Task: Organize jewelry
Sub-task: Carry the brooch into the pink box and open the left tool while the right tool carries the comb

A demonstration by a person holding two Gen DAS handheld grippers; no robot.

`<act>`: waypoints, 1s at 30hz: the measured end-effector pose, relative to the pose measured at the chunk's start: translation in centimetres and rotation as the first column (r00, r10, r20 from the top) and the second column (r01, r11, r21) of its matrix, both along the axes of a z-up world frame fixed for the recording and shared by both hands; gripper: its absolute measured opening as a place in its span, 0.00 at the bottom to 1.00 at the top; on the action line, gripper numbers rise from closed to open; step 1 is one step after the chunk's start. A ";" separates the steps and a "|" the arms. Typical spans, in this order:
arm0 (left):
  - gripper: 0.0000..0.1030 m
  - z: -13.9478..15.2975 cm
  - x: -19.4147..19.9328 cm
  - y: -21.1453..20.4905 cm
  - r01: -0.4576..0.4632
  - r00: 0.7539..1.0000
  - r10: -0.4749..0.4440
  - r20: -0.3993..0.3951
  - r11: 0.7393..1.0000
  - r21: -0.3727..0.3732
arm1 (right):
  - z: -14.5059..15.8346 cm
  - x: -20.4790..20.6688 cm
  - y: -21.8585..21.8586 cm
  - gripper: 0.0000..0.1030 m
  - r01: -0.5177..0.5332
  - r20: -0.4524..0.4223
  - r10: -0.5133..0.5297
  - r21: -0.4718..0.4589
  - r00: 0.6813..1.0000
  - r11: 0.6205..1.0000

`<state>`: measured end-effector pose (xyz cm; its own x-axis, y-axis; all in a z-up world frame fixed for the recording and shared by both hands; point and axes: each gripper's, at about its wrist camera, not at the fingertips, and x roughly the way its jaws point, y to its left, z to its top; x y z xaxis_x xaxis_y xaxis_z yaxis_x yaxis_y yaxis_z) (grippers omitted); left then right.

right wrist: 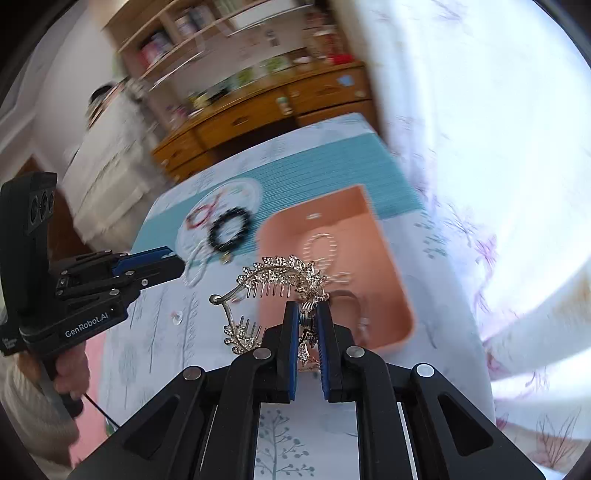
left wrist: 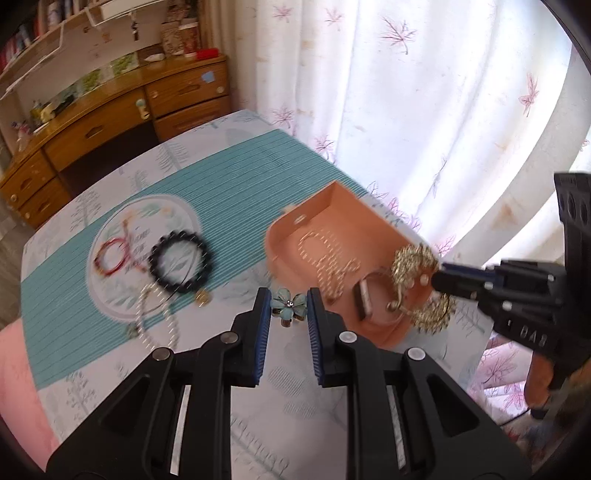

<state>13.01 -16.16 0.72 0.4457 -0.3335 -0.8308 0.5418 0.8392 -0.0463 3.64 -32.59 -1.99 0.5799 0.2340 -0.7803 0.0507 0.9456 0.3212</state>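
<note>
Pinching a gold hair clip (right wrist: 280, 284), right claw (right wrist: 308, 317), left claw (left wrist: 288, 306) spread, body lettered "GenRobot.AI".

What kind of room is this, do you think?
Probably a bedroom or living room at home. A wooden desk with drawers stands under cluttered shelves, a floral curtain covers a bright window, and jewelry lies on a table with a patterned cloth.
</note>
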 end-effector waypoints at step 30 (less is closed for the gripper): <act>0.44 -6.8 -0.7 3.8 -0.133 0.981 0.127 -0.145 0.991 -0.033 | -2.9 4.2 -2.8 0.09 0.143 -0.068 -0.137 0.096 0.988 0.985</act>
